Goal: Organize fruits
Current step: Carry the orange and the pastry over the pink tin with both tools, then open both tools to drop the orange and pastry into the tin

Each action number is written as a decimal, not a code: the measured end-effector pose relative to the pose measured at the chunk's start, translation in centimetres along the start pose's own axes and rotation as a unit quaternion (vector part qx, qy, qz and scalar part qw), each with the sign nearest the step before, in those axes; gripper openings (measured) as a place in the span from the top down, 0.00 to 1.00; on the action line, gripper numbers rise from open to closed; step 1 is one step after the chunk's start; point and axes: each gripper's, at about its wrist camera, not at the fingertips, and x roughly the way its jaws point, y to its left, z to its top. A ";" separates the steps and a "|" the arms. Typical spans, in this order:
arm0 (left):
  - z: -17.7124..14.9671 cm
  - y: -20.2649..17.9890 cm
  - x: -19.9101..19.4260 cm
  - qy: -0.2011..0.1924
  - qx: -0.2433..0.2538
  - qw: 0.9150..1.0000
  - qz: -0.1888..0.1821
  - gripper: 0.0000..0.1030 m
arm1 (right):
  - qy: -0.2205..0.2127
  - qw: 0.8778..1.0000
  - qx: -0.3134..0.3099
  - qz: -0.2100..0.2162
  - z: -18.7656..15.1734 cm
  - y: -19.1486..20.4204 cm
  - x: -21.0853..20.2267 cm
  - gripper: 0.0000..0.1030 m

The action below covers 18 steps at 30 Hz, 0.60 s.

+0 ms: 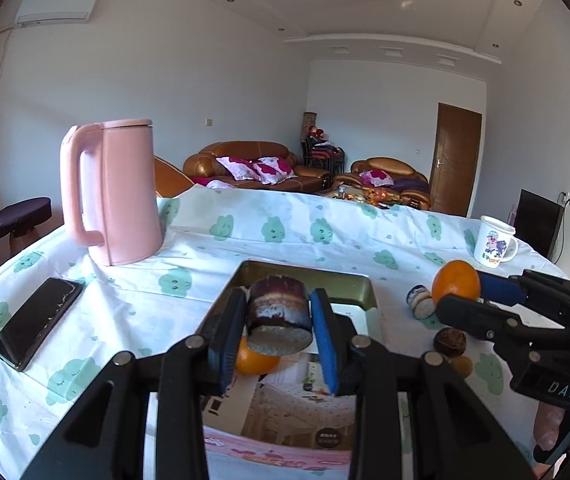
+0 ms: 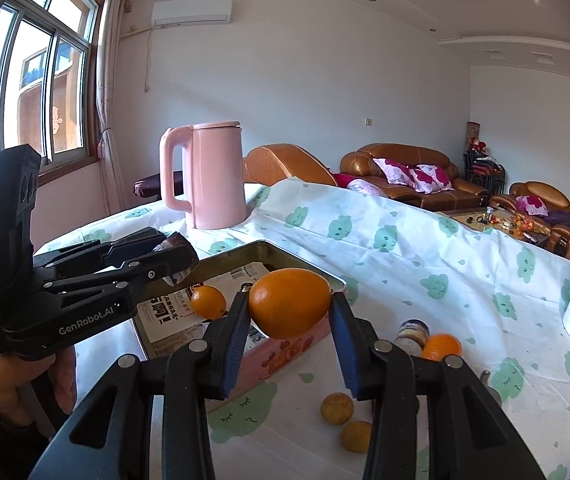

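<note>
My left gripper (image 1: 279,320) is shut on a purple sugarcane piece (image 1: 279,316) and holds it above the metal tin (image 1: 349,280). A small orange (image 1: 253,360) lies in the tin below it. My right gripper (image 2: 289,312) is shut on a large orange (image 2: 289,308) and holds it over the tin's near corner (image 2: 337,280). In the left wrist view the right gripper (image 1: 461,300) shows at the right with that orange (image 1: 456,286). In the right wrist view the left gripper (image 2: 165,258) shows at the left over the tin, where the small orange (image 2: 208,302) lies.
A pink kettle (image 1: 115,192) stands at the back left, a phone (image 1: 39,322) at the left, a printed mug (image 1: 495,242) at the right. Right of the tin lie a second sugarcane piece (image 2: 411,338), a small orange (image 2: 441,346) and two small yellow-brown fruits (image 2: 337,408).
</note>
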 end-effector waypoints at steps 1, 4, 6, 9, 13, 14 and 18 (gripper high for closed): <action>-0.1 0.6 0.2 0.006 -0.004 1.000 0.004 0.66 | 0.005 1.000 -0.003 0.006 0.1 0.4 0.6 0.59; -0.5 1.7 0.8 0.023 -0.011 1.000 0.015 0.66 | 0.029 0.999 -0.011 0.021 0.2 1.7 2.7 0.59; -0.8 2.0 1.1 0.035 -0.010 0.999 0.016 0.66 | 0.045 0.998 -0.022 0.025 0.1 2.7 3.9 0.59; -1.2 2.4 1.8 0.048 -0.009 0.999 0.019 0.66 | 0.075 0.996 -0.029 0.030 -0.3 3.8 5.7 0.59; -1.5 2.8 2.4 0.063 -0.011 0.998 0.022 0.66 | 0.108 0.993 -0.037 0.033 -1.0 4.7 7.2 0.58; -1.5 2.9 2.6 0.068 -0.012 0.997 0.023 0.66 | 0.116 0.992 -0.038 0.035 -1.0 4.8 7.5 0.58; -1.6 2.8 2.5 0.067 -0.012 0.997 0.030 0.54 | 0.124 0.991 -0.037 0.036 -1.2 5.0 7.4 0.56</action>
